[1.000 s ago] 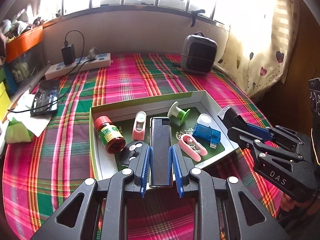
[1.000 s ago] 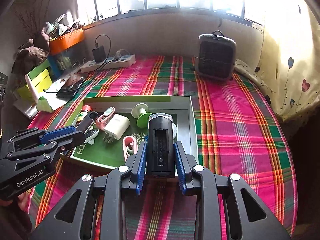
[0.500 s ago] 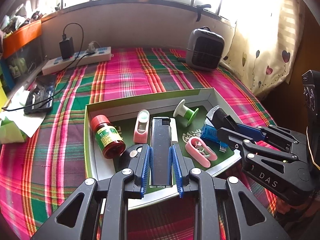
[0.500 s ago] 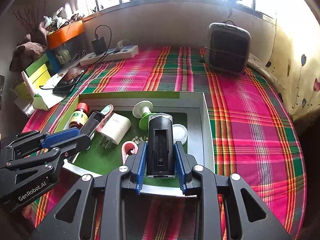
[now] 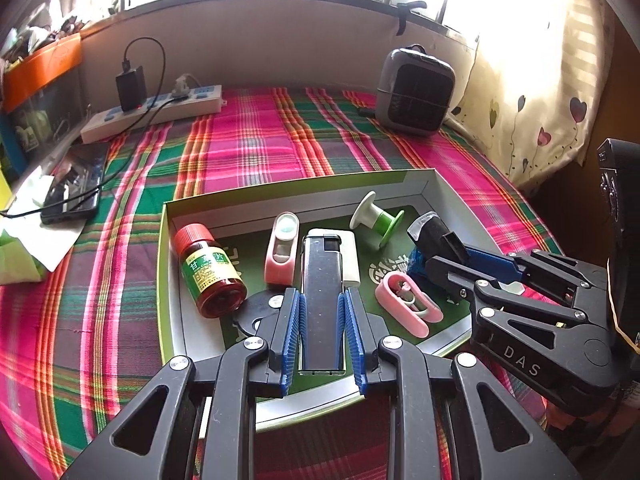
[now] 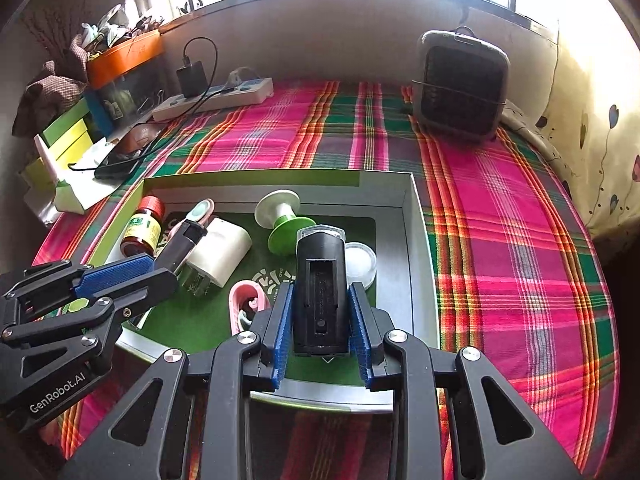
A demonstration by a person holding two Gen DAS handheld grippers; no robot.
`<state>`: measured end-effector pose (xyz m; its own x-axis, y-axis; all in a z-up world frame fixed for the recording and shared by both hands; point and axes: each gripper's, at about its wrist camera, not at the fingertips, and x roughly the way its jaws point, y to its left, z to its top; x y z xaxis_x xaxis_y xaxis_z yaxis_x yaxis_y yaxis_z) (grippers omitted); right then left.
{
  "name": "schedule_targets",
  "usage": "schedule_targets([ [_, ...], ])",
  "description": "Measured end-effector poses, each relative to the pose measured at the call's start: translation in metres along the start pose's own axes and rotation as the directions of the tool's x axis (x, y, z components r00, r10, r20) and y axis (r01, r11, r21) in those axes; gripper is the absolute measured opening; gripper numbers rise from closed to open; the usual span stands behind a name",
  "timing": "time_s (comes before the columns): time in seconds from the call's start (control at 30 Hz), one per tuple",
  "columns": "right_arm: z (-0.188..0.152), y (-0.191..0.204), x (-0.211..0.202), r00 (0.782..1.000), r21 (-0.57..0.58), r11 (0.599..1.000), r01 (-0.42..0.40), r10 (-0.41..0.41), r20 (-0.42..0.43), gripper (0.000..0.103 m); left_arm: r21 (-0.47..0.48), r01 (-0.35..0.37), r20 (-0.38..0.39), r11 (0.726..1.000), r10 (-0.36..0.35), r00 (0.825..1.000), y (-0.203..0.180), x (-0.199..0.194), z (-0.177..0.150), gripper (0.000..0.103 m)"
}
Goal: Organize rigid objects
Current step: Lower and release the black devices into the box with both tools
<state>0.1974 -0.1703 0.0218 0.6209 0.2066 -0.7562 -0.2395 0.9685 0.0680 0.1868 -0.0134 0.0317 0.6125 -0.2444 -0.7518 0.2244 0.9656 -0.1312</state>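
— Lighter (image 5: 322,292) first: what do we have in our left gripper (image 5: 322,312)?

— We have a long, flat, dark grey lighter with a pale cap and a black window at its far end. Our blue ribbed pads (image 5: 291,328) press both of its long sides, so the jaws are closed down to its width. It points away from us, over the shallow open box (image 5: 280,190) on the plaid cloth (image 5: 248,148).

— And our right gripper (image 6: 322,320)?

— We grip a chunky black block (image 6: 320,292) with a recessed slot on its upper face and a clear tip at the far end. The blue pads (image 6: 280,336) clamp its sides, again only as wide as the block. It sits above the box's right part, with a small round white lid (image 6: 360,264) just beside it.

— How do we stand relative to each other?

— From the left wrist view, our right gripper reaches in from the right, its nose low over the box's right half. From the right wrist view, our left one enters from the left, its lighter close to a white plug adapter (image 6: 218,256).

— What else lies in the box?

— We see a red-capped brown bottle (image 5: 210,272) on its side, a pink oblong case (image 5: 282,254), a second pink piece (image 5: 408,306), a green and white spool (image 5: 378,220) and a black flat item (image 5: 256,314) partly hidden under our left finger.
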Motion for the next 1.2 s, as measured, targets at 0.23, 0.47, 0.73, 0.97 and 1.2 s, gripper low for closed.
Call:
schedule_targets([
  [0.23, 0.000, 0.002, 0.001, 1.000, -0.008, 1.000, 0.002, -0.002, 0.006, 0.029, -0.007, 0.007, -0.004, 1.000, -0.007, 1.000, -0.001, 0.002, 0.001, 0.022],
  [0.47, 0.000, 0.002, 0.000, 1.000, -0.009, 1.000, -0.004, 0.004, 0.006, 0.029, -0.015, 0.007, -0.019, 1.000, -0.007, 1.000, 0.001, 0.006, -0.001, 0.022],
  [0.73, -0.001, 0.003, 0.000, 1.000, -0.004, 1.000, -0.010, 0.010, 0.010, 0.029, -0.017, 0.008, -0.023, 1.000, -0.008, 1.000, 0.001, 0.006, -0.002, 0.022],
  [0.97, -0.002, 0.003, -0.006, 0.999, 0.003, 1.000, -0.012, 0.012, 0.030, 0.033, -0.022, -0.013, -0.025, 1.000, 0.013, 1.000, 0.000, 0.004, -0.005, 0.032],
  [1.2, -0.006, 0.004, -0.013, 0.999, 0.012, 1.000, -0.013, 0.013, 0.046, 0.036, -0.023, -0.037, -0.016, 0.999, 0.036, 0.999, -0.003, -0.005, -0.009, 0.033],
])
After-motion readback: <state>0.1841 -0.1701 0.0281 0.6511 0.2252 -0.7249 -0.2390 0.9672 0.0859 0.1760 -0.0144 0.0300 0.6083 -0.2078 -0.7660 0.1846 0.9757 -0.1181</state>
